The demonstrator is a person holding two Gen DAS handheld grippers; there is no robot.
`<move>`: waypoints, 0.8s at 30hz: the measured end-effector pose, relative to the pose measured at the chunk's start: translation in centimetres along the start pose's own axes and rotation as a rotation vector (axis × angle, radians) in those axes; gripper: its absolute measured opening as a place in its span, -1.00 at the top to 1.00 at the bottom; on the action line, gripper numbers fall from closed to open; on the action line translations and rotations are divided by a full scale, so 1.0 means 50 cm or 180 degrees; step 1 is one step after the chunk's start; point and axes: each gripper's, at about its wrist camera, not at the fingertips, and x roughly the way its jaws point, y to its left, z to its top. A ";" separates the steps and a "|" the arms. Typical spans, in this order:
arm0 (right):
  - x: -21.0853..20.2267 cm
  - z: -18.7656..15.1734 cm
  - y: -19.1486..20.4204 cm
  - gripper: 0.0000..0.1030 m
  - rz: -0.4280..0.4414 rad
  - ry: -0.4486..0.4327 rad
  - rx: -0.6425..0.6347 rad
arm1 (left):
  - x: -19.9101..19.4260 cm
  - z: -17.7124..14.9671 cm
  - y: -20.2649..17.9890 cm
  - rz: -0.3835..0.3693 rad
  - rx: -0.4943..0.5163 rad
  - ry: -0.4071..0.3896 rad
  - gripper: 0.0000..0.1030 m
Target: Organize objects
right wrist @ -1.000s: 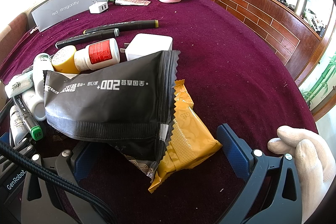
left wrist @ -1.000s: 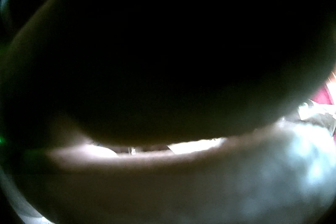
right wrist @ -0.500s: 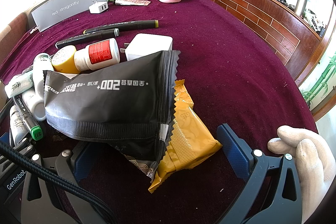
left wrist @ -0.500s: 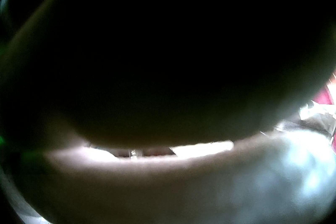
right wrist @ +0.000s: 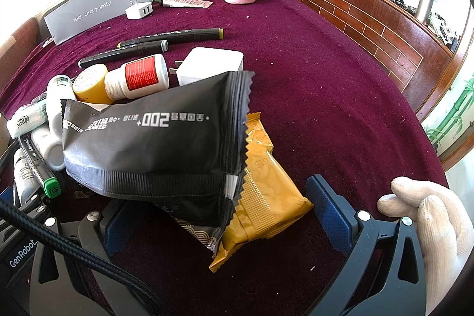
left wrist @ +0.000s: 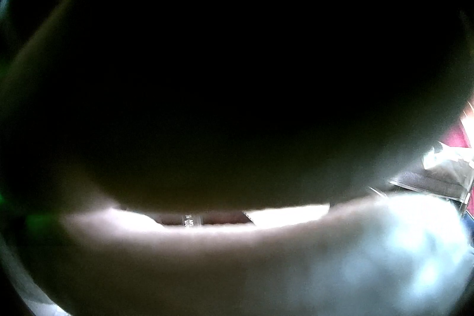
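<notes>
Nothing has changed over the last second: both views match the earlier ones, so the sorting is paused, no progress. Right gripper point(right wrist: 225, 215) sits with jaws spread wide, nothing clamped; the black snack packet point(right wrist: 154, 144) and the yellow packet point(right wrist: 266, 191) lie between the blue pads point(right wrist: 331, 206), the black one on top, whether either touches a pad is unclear. Gloved hand point(right wrist: 429, 224) sits right of the gripper. Ahead-left of the gripper: a red-label bottle point(right wrist: 139, 76), white charger point(right wrist: 213, 64), markers point(right wrist: 174, 36) on the maroon tablecloth point(right wrist: 326, 96). Left wrist view is almost all black, blocked by something close; cannot tell that gripper's state. Judgement: next likely a close on the packets.
</notes>
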 end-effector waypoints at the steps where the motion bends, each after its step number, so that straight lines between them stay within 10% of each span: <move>1: 0.000 0.000 0.000 -1.00 0.0000 0.0000 0.0000 | -0.005 0.002 -0.007 0.0003 0.0003 0.0003 -0.97; 24: 0.003 0.003 0.001 -1.00 0.0001 0.0000 -0.0003 | 0.005 0.002 0.000 0.0020 0.0015 0.0003 -0.97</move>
